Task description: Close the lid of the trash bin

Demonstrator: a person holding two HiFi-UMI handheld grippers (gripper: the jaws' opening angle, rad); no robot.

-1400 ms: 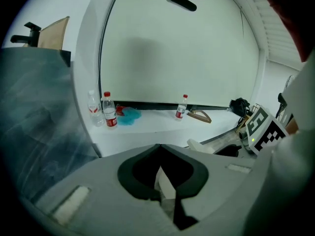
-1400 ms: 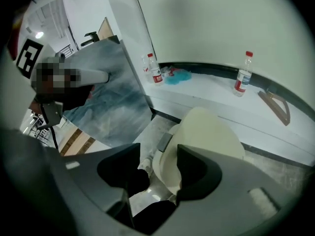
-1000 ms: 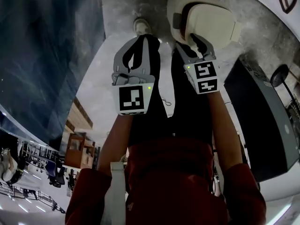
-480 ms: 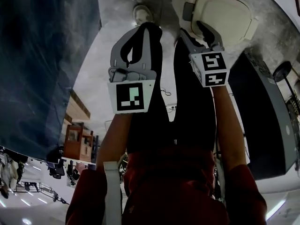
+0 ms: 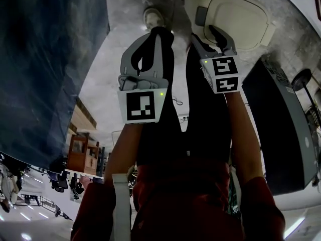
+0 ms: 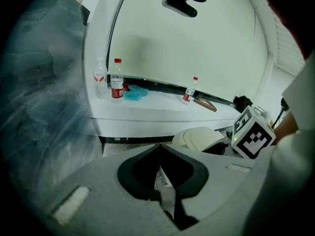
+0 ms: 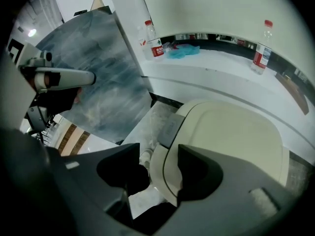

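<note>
On my feed the person wears a red top with red sleeves, black trousers and a pale shoe. A white strap hangs at the top's left edge. The left tool and right tool are grey shells lined in black. Each carries a white cube printed with black square markers and lit by a small green light.

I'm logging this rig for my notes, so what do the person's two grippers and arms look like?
The left gripper and the right gripper both have pale grey shells with black-lined jaws. Each carries a white cube printed with black square markers, with a small green light beside it. The person wears red sleeves that leave the forearms bare.
</note>
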